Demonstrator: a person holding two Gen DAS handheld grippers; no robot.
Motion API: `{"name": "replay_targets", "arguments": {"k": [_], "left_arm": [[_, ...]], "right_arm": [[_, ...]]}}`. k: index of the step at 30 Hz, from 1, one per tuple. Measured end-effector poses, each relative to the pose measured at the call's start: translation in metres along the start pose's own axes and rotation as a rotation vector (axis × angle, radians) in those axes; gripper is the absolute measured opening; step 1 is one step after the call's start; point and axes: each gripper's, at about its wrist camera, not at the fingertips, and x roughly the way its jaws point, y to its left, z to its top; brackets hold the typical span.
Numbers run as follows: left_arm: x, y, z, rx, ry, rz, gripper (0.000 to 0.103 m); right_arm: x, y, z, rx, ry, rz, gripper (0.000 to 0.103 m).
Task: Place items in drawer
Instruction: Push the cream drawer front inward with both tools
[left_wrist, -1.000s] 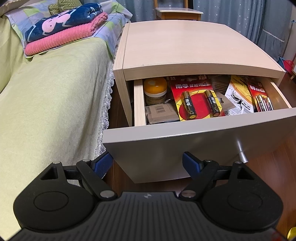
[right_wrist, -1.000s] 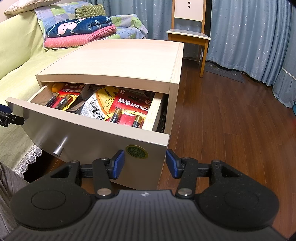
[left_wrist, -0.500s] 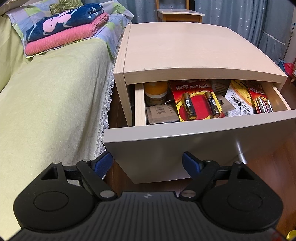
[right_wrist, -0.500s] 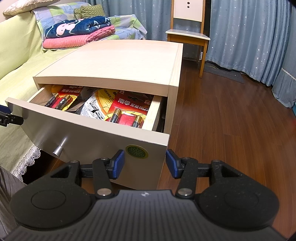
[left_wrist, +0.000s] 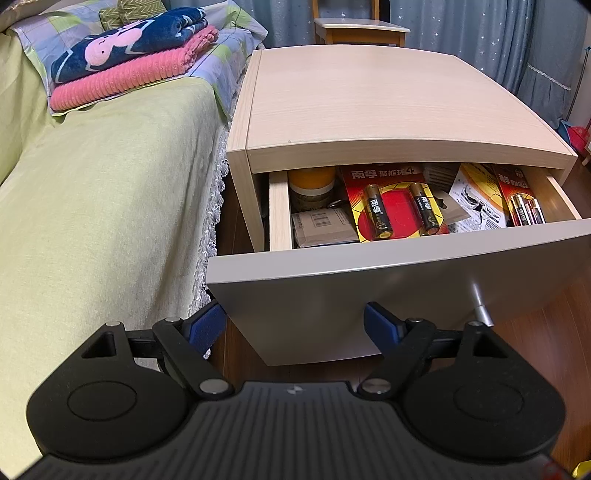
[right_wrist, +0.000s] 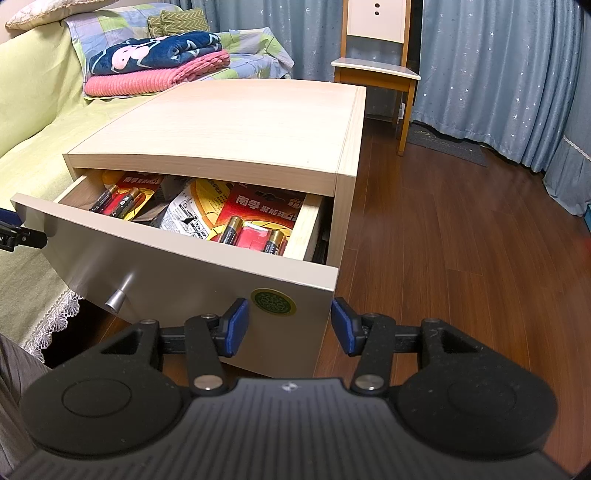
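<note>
The nightstand drawer (left_wrist: 369, 288) stands partly pulled out, a metal knob (left_wrist: 480, 308) on its grey front. Inside lie a red battery pack (left_wrist: 395, 206), a second pack (left_wrist: 521, 201), a printed leaflet (left_wrist: 476, 199), an orange-lidded jar (left_wrist: 312, 182) and a small cardboard box (left_wrist: 321, 227). My left gripper (left_wrist: 293, 326) is open and empty, low against the front's left end. My right gripper (right_wrist: 290, 326) is open and empty at the right end of the drawer (right_wrist: 184, 266), straddling its corner. Whether the fingers touch the front I cannot tell.
A bed with a green cover (left_wrist: 92, 221) runs along the left of the nightstand (left_wrist: 369, 103), with folded blankets (left_wrist: 129, 62) at its head. A wooden chair (right_wrist: 376, 70) and blue curtains (right_wrist: 498, 74) stand behind. Bare wood floor (right_wrist: 461, 240) lies to the right.
The drawer has slid a little further into the cabinet, so less of its inside shows. Both grippers kept their place at the drawer front, still open.
</note>
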Motion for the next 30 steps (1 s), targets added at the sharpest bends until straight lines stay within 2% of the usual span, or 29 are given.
{"name": "replay_targets", "arguments": {"k": [30], "left_arm": [[0.003, -0.002, 0.0, -0.001, -0.02, 0.011, 0.082]], "right_arm": [[0.01, -0.001, 0.006, -0.004, -0.006, -0.002, 0.046]]}}
